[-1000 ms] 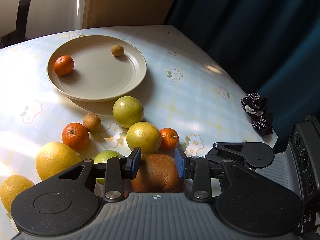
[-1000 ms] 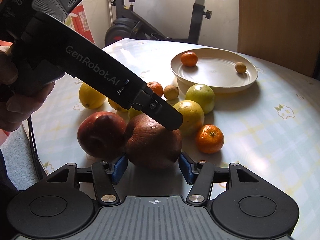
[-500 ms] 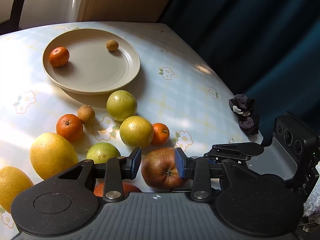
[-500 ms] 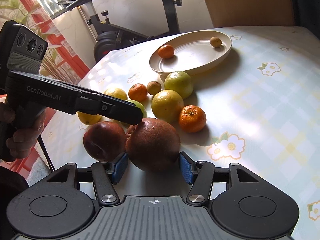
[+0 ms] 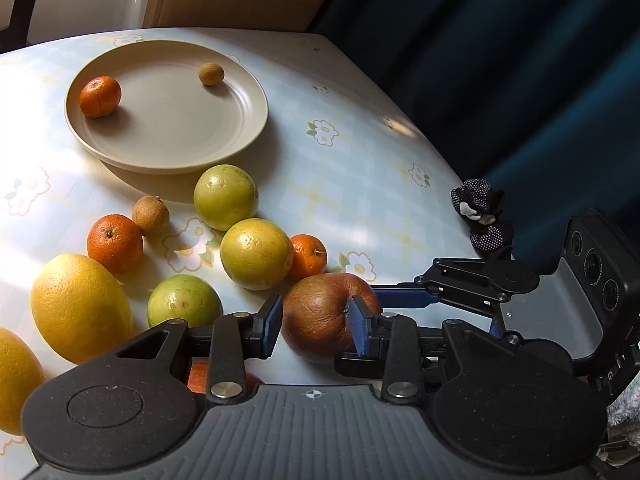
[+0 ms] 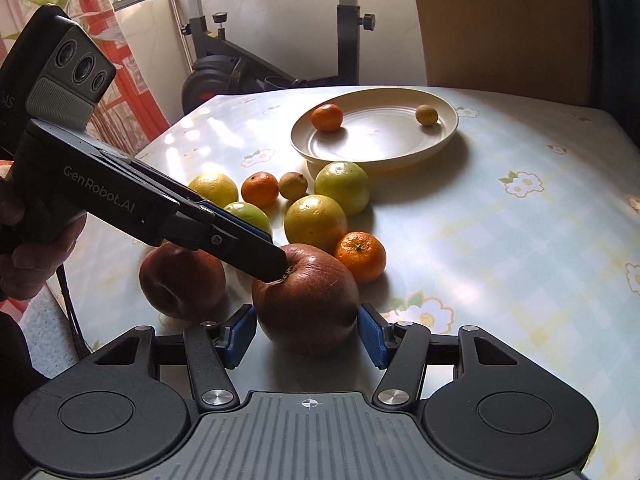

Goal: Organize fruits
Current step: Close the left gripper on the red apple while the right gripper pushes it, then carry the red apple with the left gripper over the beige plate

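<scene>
A wrinkled brown-red apple [image 6: 308, 304] sits between my right gripper's [image 6: 306, 334] blue pads, which press on both its sides. My left gripper [image 5: 314, 330] reaches in from the left, and its fingertip [image 6: 272, 266] touches the apple's [image 5: 320, 320] top by the stem. Its jaws stand a little apart with nothing pinched. A second red apple [image 6: 180, 280] lies to the left on the table. The beige plate [image 5: 168, 128] at the back holds a tangerine [image 5: 100, 96] and a small brown fruit [image 5: 211, 74].
Loose fruit lies between the plate and the grippers: green-yellow round fruits [image 5: 224, 196], tangerines [image 5: 115, 244], a small brown fruit [image 5: 151, 215] and big yellow citrus [image 5: 80, 308]. A dark dotted cloth [image 5: 480, 216] lies at the table's right edge. An exercise bike [image 6: 344, 40] stands behind.
The wrinkled apple, held in the right gripper, has come away from the second apple and turned its stem upward. The left gripper's tip has stayed on it.
</scene>
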A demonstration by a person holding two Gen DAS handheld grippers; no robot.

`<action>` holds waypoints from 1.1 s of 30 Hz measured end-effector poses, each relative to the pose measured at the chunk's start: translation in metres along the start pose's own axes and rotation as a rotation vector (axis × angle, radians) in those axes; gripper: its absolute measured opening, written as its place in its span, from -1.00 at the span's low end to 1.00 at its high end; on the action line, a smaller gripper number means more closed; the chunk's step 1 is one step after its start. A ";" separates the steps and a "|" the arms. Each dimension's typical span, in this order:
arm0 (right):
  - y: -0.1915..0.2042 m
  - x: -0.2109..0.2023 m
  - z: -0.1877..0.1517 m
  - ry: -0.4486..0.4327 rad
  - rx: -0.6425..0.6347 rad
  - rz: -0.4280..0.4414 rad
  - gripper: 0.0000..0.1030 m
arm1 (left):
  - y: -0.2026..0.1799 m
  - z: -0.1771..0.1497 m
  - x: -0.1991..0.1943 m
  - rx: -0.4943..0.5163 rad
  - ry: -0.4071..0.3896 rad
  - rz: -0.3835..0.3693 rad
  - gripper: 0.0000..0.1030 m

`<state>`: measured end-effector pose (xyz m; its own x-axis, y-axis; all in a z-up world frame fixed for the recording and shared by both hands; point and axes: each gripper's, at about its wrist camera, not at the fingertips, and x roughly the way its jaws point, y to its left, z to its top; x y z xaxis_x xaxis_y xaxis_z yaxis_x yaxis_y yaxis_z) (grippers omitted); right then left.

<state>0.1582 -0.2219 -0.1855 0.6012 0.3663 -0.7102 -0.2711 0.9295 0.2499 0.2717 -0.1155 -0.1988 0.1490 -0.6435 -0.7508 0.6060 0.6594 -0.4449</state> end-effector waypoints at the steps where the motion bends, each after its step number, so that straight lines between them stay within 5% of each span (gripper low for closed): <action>1: 0.001 0.000 0.000 -0.001 -0.009 -0.001 0.04 | -0.001 -0.001 0.001 0.005 -0.001 0.001 -0.26; 12: 0.000 0.008 0.002 0.010 -0.010 -0.002 0.08 | 0.012 -0.001 0.005 -0.081 -0.001 -0.043 -0.26; 20: 0.000 -0.008 0.011 -0.026 -0.023 0.006 0.06 | 0.001 0.004 -0.005 -0.032 -0.016 -0.044 -0.28; 33: -0.004 -0.010 0.105 -0.175 -0.135 -0.002 0.06 | 0.002 0.070 -0.059 -0.001 -0.207 0.010 -0.28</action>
<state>0.2321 -0.2250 -0.1101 0.7199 0.3776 -0.5823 -0.3615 0.9203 0.1499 0.3192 -0.1032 -0.1215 0.3127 -0.7026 -0.6392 0.6028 0.6668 -0.4382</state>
